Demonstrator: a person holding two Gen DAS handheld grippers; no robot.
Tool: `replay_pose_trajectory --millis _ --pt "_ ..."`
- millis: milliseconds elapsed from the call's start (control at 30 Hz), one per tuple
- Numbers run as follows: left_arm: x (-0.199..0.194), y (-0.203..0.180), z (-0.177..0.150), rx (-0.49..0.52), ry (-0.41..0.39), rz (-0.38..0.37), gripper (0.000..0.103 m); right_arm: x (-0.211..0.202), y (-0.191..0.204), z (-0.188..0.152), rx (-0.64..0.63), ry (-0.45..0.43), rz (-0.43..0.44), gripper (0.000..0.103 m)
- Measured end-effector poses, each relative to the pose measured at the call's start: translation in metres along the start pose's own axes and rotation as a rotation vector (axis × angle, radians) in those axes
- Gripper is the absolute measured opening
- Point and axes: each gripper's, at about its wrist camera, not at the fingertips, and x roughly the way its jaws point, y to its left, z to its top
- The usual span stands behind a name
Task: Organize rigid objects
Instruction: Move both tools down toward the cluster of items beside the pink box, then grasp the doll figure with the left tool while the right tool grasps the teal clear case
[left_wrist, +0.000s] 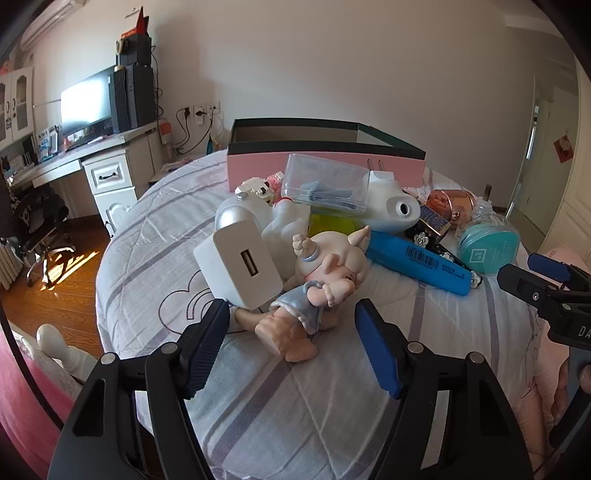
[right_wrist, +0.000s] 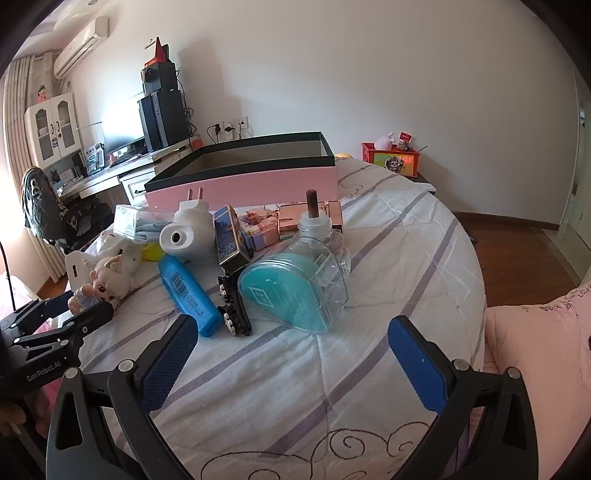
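A pile of small objects lies on the striped bed in front of an open pink box (left_wrist: 325, 166) (right_wrist: 258, 184). My left gripper (left_wrist: 291, 310) is open, its fingers on either side of the legs of a doll figure (left_wrist: 325, 273) without pressing them. A white USB charger (left_wrist: 240, 266) leans beside the doll. My right gripper (right_wrist: 291, 325) is open and empty, just short of a teal case (right_wrist: 291, 291) in clear plastic. A blue tube (right_wrist: 188, 291) and a black hair clip (right_wrist: 232, 306) lie left of that case. Behind stand a white plug-in device (right_wrist: 188, 232) and a wick bottle (right_wrist: 314, 229).
The bed's rounded edge drops to a wooden floor (left_wrist: 55, 295) on the left and far right. A desk with a monitor (left_wrist: 85, 103) stands at the back left. A pink quilt (right_wrist: 535, 350) lies at the right. A red box (right_wrist: 391, 158) sits behind the bed.
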Motion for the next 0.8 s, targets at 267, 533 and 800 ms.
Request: replay_pose_trajectory --millis 267,533,800 --pt "0.007 -0.006 0.005 -0.018 0.026 -0.018 0.059 0.015 -0.010 0.010 0.025 -0.002 0.020 0.103" --pt "-0.006 -0.026 -0.001 -0.012 0.035 -0.067 0.059 0.025 -0.020 0.008 0.055 0.017 0.033 0.103" --pt "0.000 -0.038 0.008 -0.013 0.022 -0.075 0.059 0.035 -0.026 0.017 0.089 0.010 0.074 0.103"
